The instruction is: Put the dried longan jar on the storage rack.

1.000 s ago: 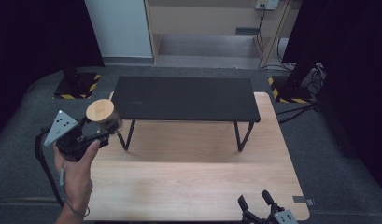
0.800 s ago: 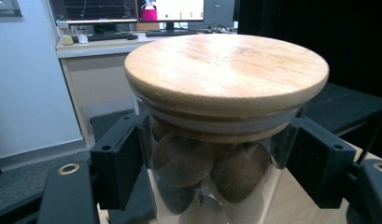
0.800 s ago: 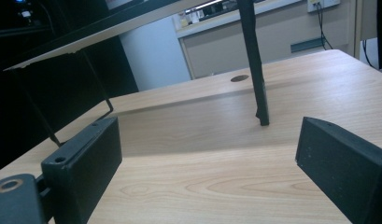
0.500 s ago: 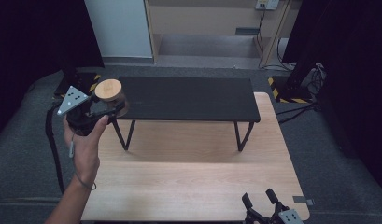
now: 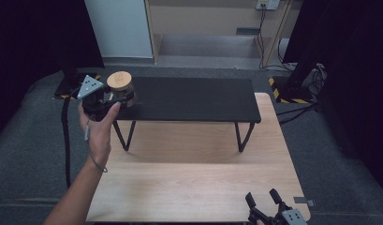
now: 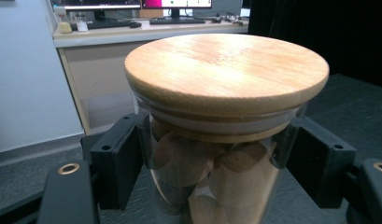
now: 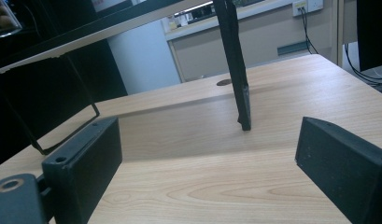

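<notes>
While the high view has the left gripper (image 5: 115, 97) at the black shelf's (image 5: 189, 98) left end, its jaws clamp a glass jar (image 5: 120, 86). Left gripper view: wooden lid (image 6: 226, 70) on. Right gripper view: right gripper (image 7: 216, 168) gapes wide, empty, above the wooden table (image 7: 216, 186).

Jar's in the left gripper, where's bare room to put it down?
The black shelf is bare from the jar to its right end. The wooden table is bare in front of the shelf legs, up to the right gripper.
</notes>
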{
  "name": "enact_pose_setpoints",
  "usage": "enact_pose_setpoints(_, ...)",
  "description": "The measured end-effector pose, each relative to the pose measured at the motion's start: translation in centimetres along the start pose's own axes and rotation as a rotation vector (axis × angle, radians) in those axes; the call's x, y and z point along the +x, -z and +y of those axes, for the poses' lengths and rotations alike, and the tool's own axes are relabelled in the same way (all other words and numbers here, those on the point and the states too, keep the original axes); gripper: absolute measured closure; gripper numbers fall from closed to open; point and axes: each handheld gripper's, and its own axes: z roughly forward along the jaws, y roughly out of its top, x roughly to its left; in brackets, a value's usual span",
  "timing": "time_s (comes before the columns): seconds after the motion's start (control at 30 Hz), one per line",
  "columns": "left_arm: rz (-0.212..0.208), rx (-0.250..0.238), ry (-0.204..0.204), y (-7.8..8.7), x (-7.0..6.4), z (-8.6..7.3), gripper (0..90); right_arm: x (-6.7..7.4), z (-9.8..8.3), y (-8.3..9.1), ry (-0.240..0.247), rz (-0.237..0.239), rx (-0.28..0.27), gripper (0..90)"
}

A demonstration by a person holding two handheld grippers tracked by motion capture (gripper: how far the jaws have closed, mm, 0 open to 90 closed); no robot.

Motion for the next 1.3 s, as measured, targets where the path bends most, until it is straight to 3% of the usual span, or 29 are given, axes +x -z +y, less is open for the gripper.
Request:
enact_pose_setpoints(0.67, 0.019, 0.076, 0.019, -3.3, 0.7, -0.8, 24.4, -0.4, -0.2, 0.0, -0.007, -0.02, 0.005, 7.6)
enact_pose_setpoints(0.77, 0.017, 0.061, 0.035, -3.3, 0.7, -1.3, 24.4, -0.5, -0.2, -0.1, -0.009, -0.02, 0.005, 7.6)
enact_pose_setpoints(1.13, 0.041, 0.051, -0.006, -3.4, 0.0, -1.7, 24.3, -0.5, -0.2, 0.0, -0.009, -0.019, 0.006, 7.6)
enact_pose_setpoints(1.3, 0.043, 0.041, 0.0, -3.4, 0.0, -2.0, 24.3, -0.6, -0.2, 0.1, -0.012, -0.022, 0.003, 7.6)
